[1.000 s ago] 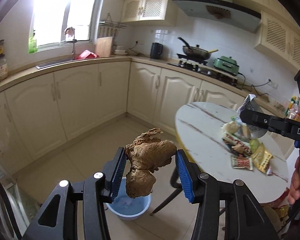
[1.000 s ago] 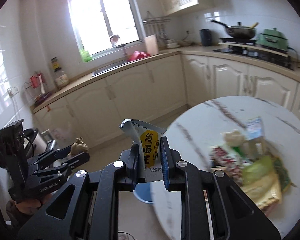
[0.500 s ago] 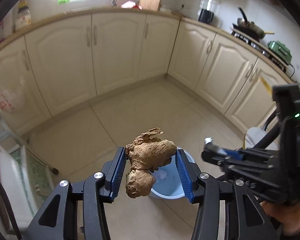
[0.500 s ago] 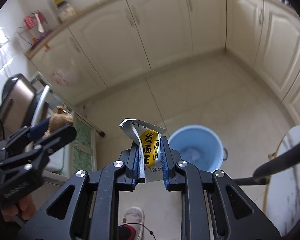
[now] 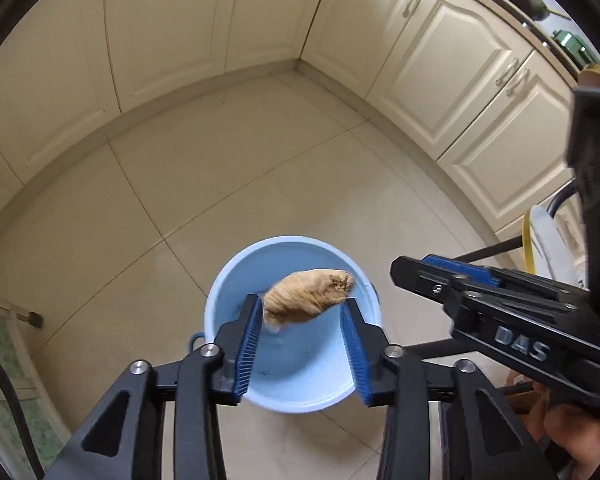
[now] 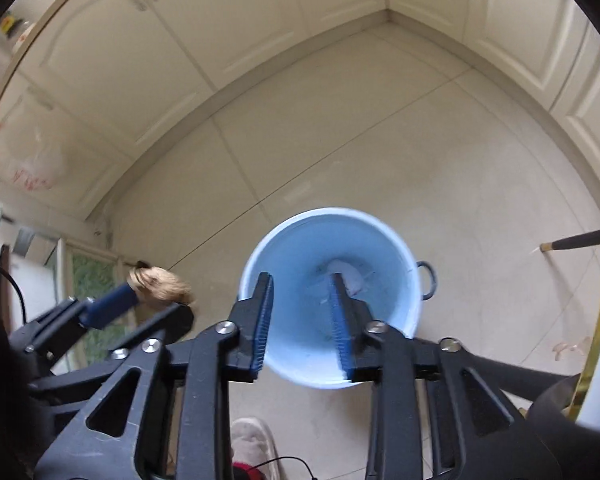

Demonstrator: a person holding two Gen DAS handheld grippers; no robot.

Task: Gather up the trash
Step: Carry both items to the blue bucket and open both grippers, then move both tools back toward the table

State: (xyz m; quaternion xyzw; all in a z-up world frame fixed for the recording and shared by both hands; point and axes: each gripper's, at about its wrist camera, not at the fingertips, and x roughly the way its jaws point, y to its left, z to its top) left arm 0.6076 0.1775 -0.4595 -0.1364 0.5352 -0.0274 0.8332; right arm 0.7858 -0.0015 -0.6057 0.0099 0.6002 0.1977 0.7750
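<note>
cream cabinets and a beige tiled floor point(image 5: 260, 168) are seen around a light blue bucket point(image 5: 236, 280), viewed from above. the left gripper point(image 5: 302, 334) is spread wide over the bucket, and the ginger root point(image 5: 308, 294), blurred, is caught between its blue pads at 12 o'clock of the fingertips; contact cannot be told. the right gripper point(image 6: 302, 314) is parted and empty above the bucket, where a pale wrapper point(image 6: 350, 276) is seen on the bottom. at 9 o'clock of the right view the ginger root point(image 6: 160, 284) shows again.
</note>
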